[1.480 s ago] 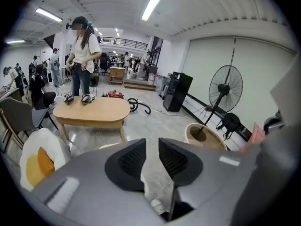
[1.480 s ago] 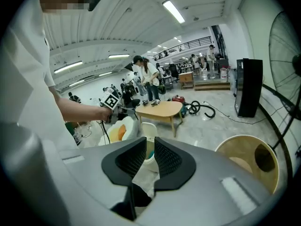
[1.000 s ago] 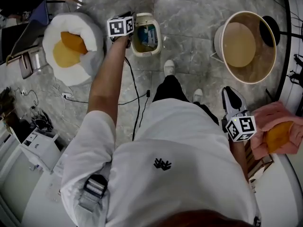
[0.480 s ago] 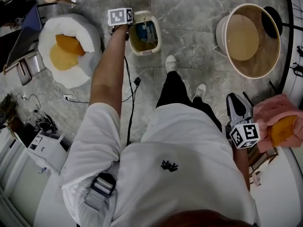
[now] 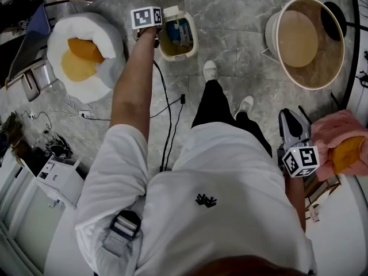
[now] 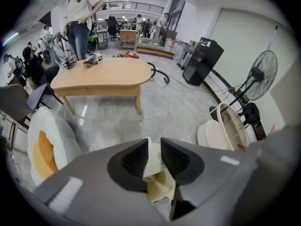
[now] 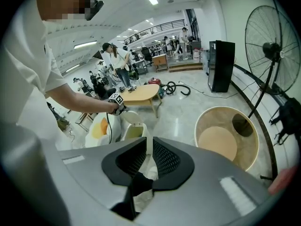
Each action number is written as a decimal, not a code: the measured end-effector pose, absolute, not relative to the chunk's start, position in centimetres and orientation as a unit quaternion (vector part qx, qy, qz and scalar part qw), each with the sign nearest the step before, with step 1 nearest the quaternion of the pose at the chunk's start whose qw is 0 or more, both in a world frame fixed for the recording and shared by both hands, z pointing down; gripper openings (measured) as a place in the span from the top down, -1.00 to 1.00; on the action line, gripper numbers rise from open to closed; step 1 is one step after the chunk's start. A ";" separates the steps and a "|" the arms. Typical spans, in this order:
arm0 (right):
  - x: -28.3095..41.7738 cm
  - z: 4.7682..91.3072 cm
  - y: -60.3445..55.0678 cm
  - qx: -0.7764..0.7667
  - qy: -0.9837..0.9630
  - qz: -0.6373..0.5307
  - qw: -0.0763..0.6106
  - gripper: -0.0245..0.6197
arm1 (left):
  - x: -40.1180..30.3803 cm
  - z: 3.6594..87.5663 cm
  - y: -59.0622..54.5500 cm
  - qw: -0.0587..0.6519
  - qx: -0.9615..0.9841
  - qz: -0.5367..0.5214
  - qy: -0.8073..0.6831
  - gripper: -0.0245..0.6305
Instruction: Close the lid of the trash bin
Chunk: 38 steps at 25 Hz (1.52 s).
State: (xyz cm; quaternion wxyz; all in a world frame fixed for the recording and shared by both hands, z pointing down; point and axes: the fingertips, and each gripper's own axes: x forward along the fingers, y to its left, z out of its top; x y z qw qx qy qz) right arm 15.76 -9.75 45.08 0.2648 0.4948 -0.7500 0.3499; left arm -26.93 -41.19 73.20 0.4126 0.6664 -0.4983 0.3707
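Note:
The cream trash bin (image 5: pixel 177 38) stands open on the grey marble floor, with rubbish showing inside. Its lid (image 5: pixel 171 11) stands upright at the far rim. My left gripper (image 5: pixel 161 17) reaches out at arm's length to that rim. In the left gripper view the lid (image 6: pixel 153 163) sits pinched between the dark pads (image 6: pixel 135 160), with the bin's body (image 6: pixel 163 189) just below. My right gripper (image 5: pixel 287 116) hangs by my right hip, jaws shut with nothing between them. From the right gripper view (image 7: pixel 148 147) the bin (image 7: pixel 132 132) shows far off, lid (image 7: pixel 130 118) up.
A white round seat with orange cushions (image 5: pixel 83 50) lies left of the bin. A beige basket chair (image 5: pixel 305 39) stands far right, a pink cushion (image 5: pixel 339 145) beside my right hand. Cables (image 5: pixel 168 111) trail across the floor. A wooden table (image 6: pixel 103 74) and a fan (image 6: pixel 259 74) stand beyond.
The head view has slid, so bin and left gripper sit a little higher. The left gripper stays at the upright lid. My feet have stepped; the right gripper has barely shifted.

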 end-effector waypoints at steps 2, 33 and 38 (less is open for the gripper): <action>15.6 45.1 -9.7 0.491 -0.754 0.345 0.267 0.80 | -27.0 73.5 -40.2 0.416 0.663 0.372 -0.498 0.49; 13.7 45.9 -7.3 0.456 -0.761 0.347 0.305 0.80 | -23.7 82.0 -25.0 0.490 0.634 0.410 -0.435 0.49; 13.2 46.3 -7.5 0.450 -0.755 0.351 0.322 0.80 | -23.2 84.3 -23.4 0.499 0.631 0.421 -0.419 0.49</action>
